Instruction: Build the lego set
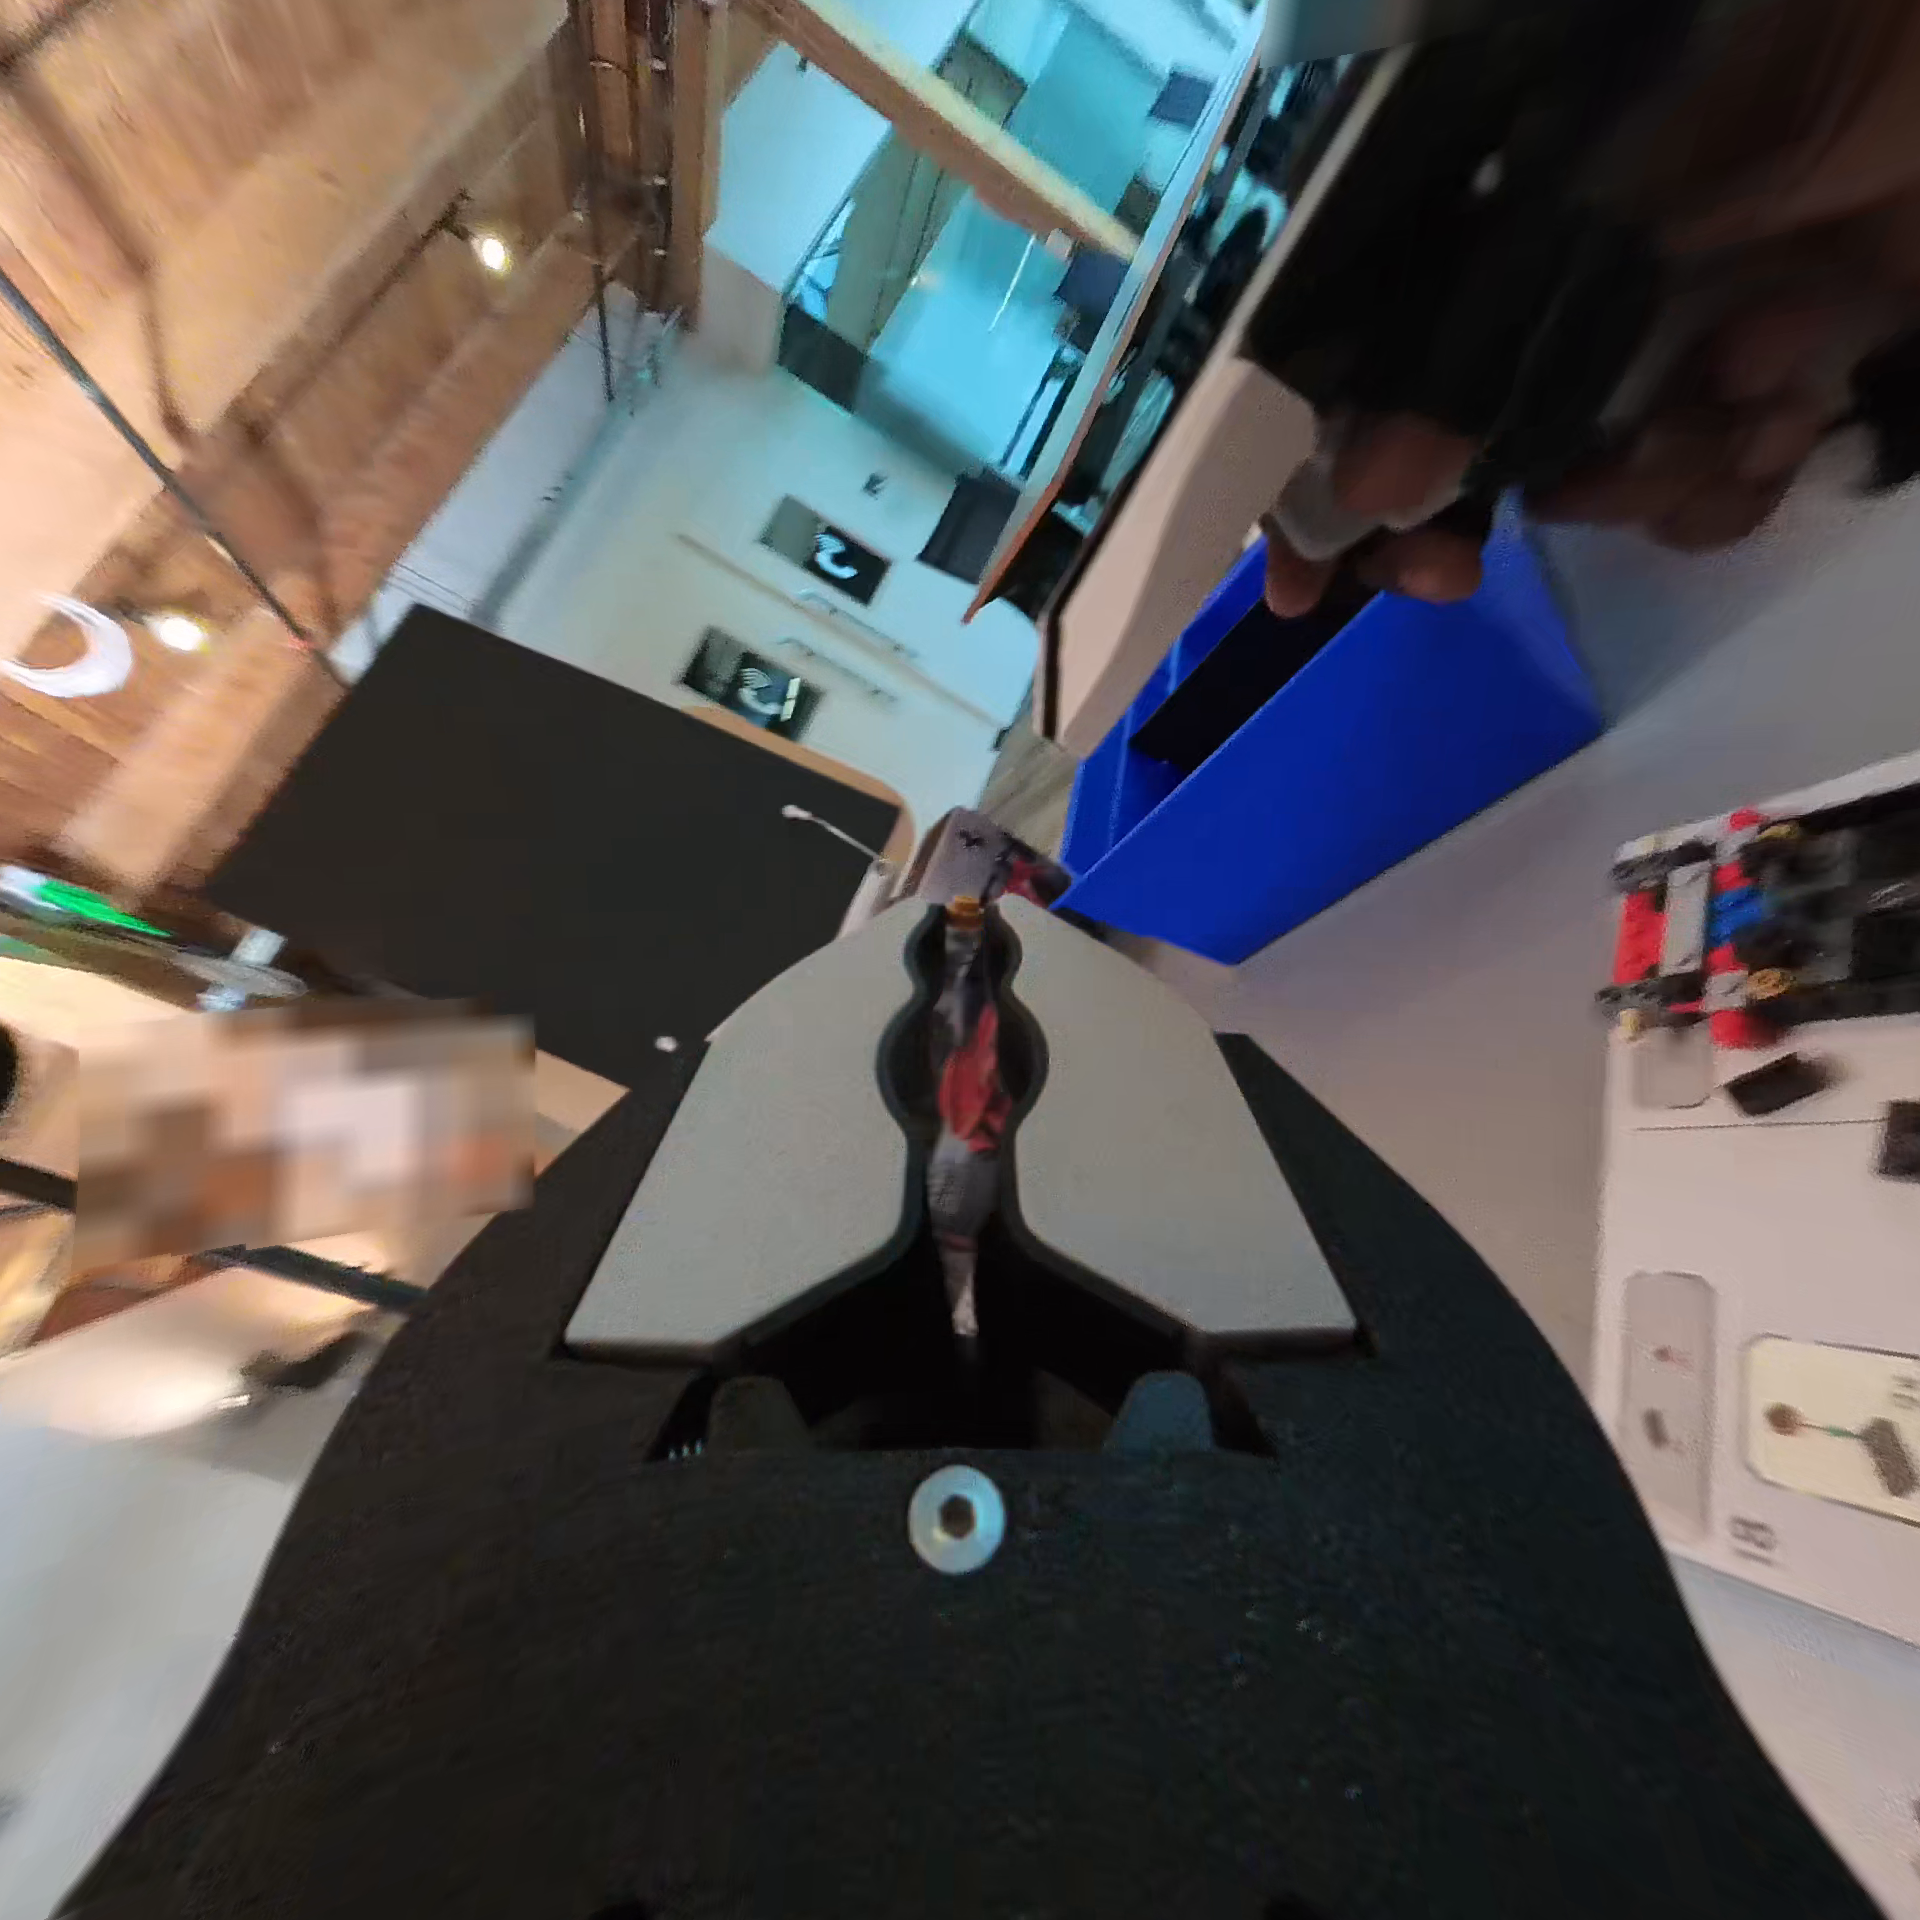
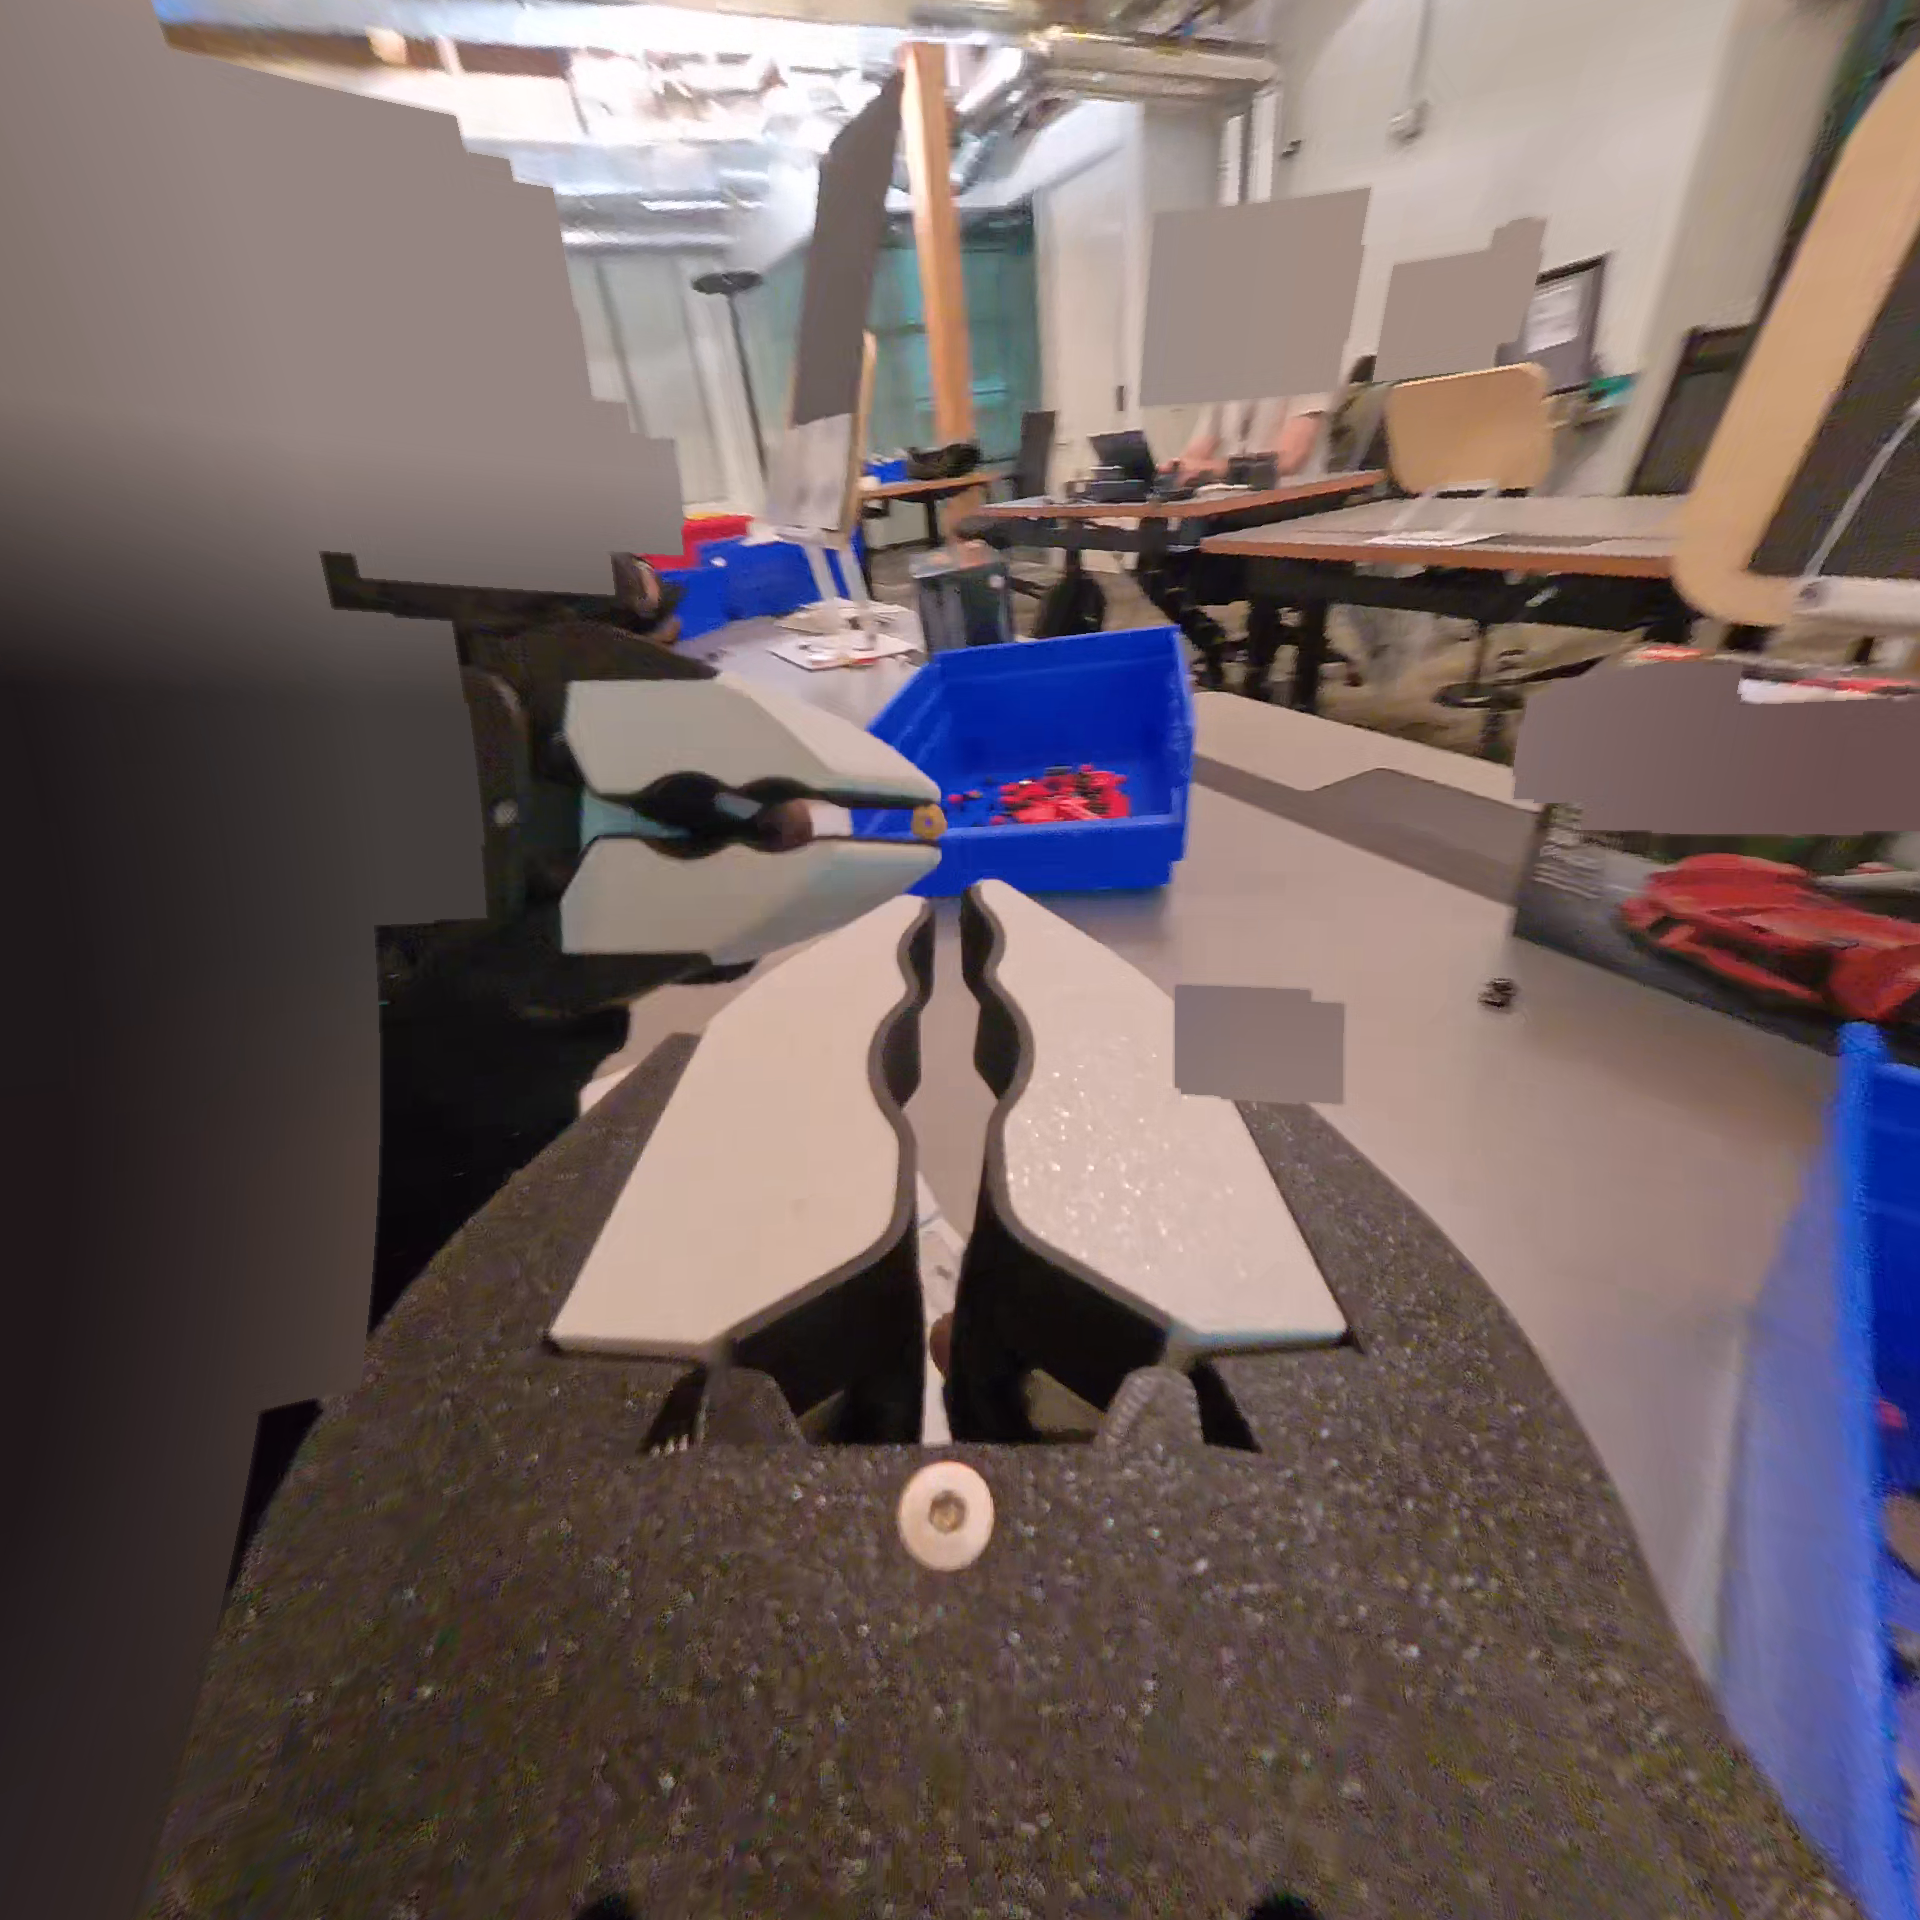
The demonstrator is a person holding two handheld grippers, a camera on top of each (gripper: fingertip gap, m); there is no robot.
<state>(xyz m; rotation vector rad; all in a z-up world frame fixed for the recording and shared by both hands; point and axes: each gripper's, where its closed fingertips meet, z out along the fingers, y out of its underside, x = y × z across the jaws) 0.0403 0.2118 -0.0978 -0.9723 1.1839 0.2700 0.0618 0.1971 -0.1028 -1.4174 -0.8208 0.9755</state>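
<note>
My left gripper [image 1: 966, 914] is turned on its side and shut on a small lego pin [image 1: 966, 908] with a tan-orange end that pokes out at the tips. In the right wrist view the left gripper [image 2: 928, 821] hangs above the table, just above and left of my right gripper [image 2: 951, 900]. The right gripper's jaws stand a narrow gap apart with nothing between them. A partly built model [image 1: 1714, 935] in black, red, blue and grey lies on an open instruction booklet [image 1: 1766, 1403] at the right of the left wrist view.
A blue bin [image 2: 1039, 862] holding red and black pieces sits just beyond both grippers and also shows in the left wrist view [image 1: 1330, 769]. The set's box [image 2: 1766, 935] lies right, with a small black piece [image 2: 1496, 992] before it. Another blue bin [image 2: 1870, 1351] is at the right edge. A hand [image 1: 1371, 520] is upper right. The grippers are tip to tip, or close to it.
</note>
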